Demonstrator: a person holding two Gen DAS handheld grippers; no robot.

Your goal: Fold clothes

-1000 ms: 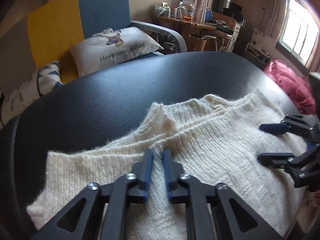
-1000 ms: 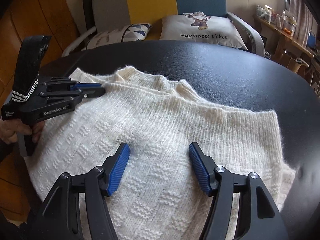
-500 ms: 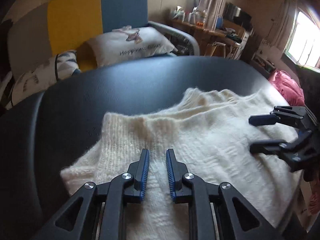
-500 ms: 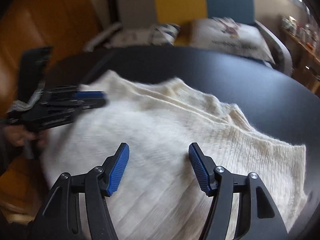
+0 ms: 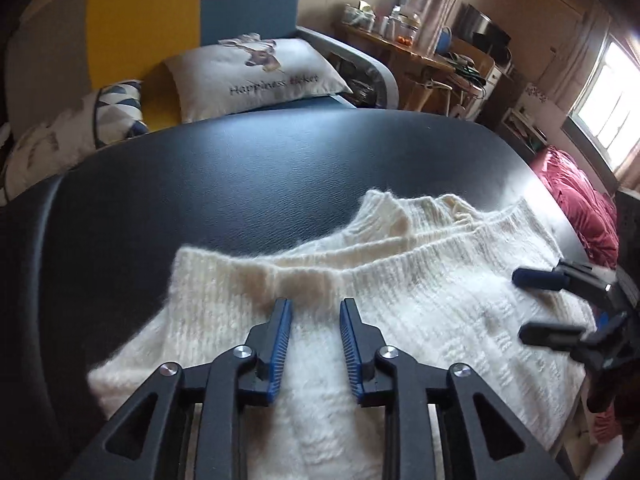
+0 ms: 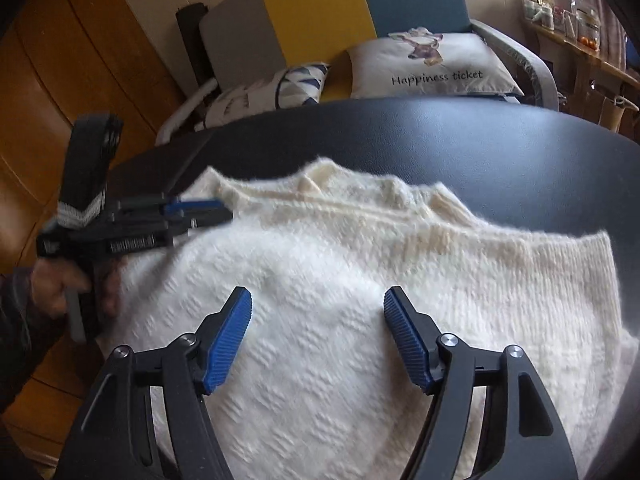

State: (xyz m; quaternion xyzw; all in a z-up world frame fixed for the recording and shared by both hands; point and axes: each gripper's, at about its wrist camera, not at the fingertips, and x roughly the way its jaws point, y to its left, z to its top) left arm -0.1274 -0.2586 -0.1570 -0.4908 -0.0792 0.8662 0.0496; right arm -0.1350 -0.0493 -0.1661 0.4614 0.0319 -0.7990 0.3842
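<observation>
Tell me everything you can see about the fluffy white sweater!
The cream knit sweater is fuzzy, with ribbed bands along its far edge and a blocky woven-looking pattern on the body. It lies folded in layers on the black table, near its front edge. No gripper is pinching it.

Both wrist views close, angled down; share sweater (image 5: 360, 320), table (image 6: 480, 152)

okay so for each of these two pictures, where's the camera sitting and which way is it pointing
Left wrist view: sits on the left hand-held gripper, looking down across the white sweater on the black table; its own jaws are opening, nothing between them.
Right wrist view: sits on the right hand-held gripper, angled down at the sweater; jaws opening, empty; a hand shows left.
Shared: sweater, table, printed pillow, each other's gripper.
</observation>
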